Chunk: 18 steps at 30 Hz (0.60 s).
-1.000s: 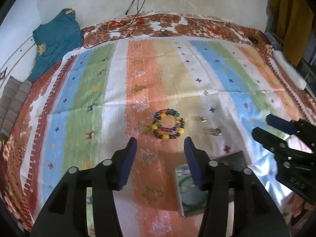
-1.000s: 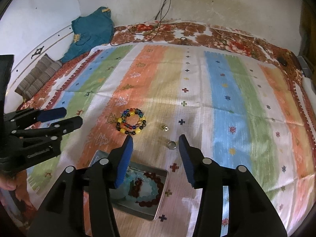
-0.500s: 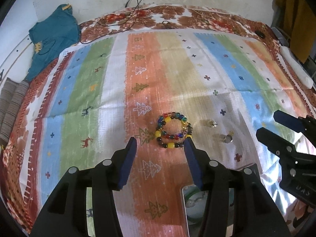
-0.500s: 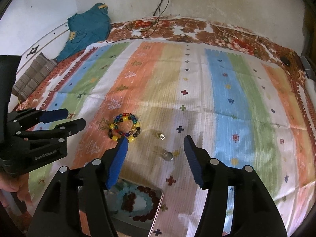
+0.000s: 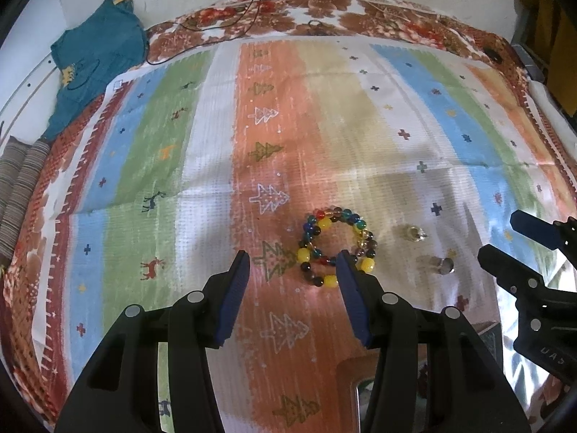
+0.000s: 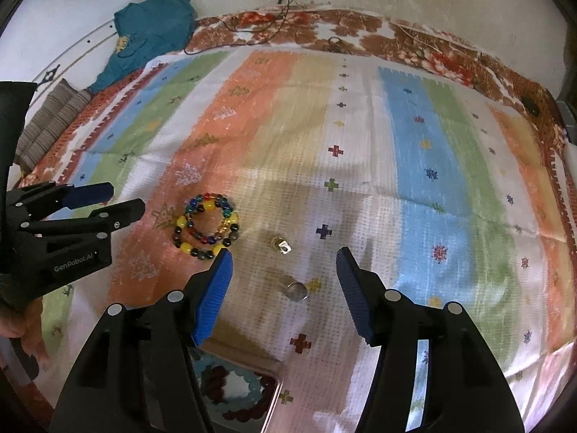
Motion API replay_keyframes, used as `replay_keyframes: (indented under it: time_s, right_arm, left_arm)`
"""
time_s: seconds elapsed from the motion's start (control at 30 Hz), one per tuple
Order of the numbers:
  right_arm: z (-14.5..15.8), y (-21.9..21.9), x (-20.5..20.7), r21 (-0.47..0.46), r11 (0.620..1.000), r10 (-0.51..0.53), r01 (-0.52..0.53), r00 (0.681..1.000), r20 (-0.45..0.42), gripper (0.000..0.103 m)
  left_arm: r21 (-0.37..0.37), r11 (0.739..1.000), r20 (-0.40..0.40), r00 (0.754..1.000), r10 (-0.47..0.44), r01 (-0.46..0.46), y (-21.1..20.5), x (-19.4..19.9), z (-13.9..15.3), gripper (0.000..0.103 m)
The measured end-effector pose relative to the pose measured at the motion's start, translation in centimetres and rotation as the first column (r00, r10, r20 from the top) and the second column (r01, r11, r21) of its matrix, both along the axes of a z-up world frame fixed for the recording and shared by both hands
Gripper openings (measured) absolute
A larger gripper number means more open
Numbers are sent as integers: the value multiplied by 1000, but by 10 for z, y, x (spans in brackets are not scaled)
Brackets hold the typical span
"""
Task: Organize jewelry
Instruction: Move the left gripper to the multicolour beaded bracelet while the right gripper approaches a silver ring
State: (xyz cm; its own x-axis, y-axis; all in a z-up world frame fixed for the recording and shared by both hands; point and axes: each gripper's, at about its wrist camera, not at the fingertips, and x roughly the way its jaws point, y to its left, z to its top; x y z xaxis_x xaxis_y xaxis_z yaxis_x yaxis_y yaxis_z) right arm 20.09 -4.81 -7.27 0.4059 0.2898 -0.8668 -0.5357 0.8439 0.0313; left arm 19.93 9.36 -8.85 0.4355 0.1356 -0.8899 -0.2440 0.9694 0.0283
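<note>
A multicoloured bead bracelet [image 5: 335, 245] lies on the striped cloth; it also shows in the right wrist view [image 6: 207, 227]. My left gripper [image 5: 292, 261] is open and empty, its right finger just over the bracelet's near edge. A small stone ring [image 6: 283, 245] and a plain silver ring [image 6: 295, 290] lie right of the bracelet, also seen in the left wrist view as the stone ring [image 5: 414, 232] and silver ring [image 5: 441, 265]. My right gripper [image 6: 283, 261] is open and empty above the two rings. A metal tin [image 6: 276, 400] near me holds bead bracelets.
The striped cloth [image 5: 216, 144] covers a floral mattress [image 6: 360, 32]. A teal garment [image 5: 97, 54] and a folded striped cloth [image 5: 18, 195] lie at the far left. Cables [image 5: 252, 3] run along the back wall.
Both grippers have moved forward and lower toward the jewelry. The bracelet now sits at the left gripper's fingertips and the rings lie between the right gripper's fingers. The tin has slipped to the frames' bottom edges.
</note>
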Motion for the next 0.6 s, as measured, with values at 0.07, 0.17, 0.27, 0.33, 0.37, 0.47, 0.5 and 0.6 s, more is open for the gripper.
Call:
replay_keyframes:
  time_s: [0.07, 0.17, 0.27, 0.33, 0.37, 0.47, 0.5, 0.6]
  right_arm:
    - [-4, 1, 4, 0, 1000, -3, 3, 1000, -12, 60]
    - [-8, 3, 8, -7, 1000, -2, 2, 1000, -20, 60]
    - [-12, 7, 11, -25, 1000, 7, -8, 1000, -28, 60]
    - [-16, 10, 13, -36, 999, 17, -18, 999, -34, 60]
    - [-18, 11, 14, -39, 999, 20, -21, 999, -37, 60]
    - [-24, 15, 17, -54, 998, 29, -31, 998, -48, 60]
    - [-26, 16, 17, -57, 998, 31, -34, 998, -51, 60]
    - [-31, 20, 19, -76, 996, 46, -50, 997, -58, 60]
  left_arm:
    - [-5, 1000, -9, 1000, 2, -2, 2, 3, -5, 50]
    - [-28, 1000, -20, 1000, 6, -6, 4, 8, -12, 50]
    - [-31, 1000, -28, 1000, 2, -2, 4, 14, -18, 50]
    - [-31, 1000, -35, 999, -1, 0, 4, 18, -21, 50]
    - [-32, 999, -39, 999, -1, 0, 4, 20, -24, 50]
    - [-39, 999, -54, 999, -1, -1, 5, 26, -31, 50]
    - [-39, 999, -60, 998, -2, -1, 5, 29, -34, 50]
    - [-21, 1000, -76, 997, -5, 3, 5, 33, -39, 50]
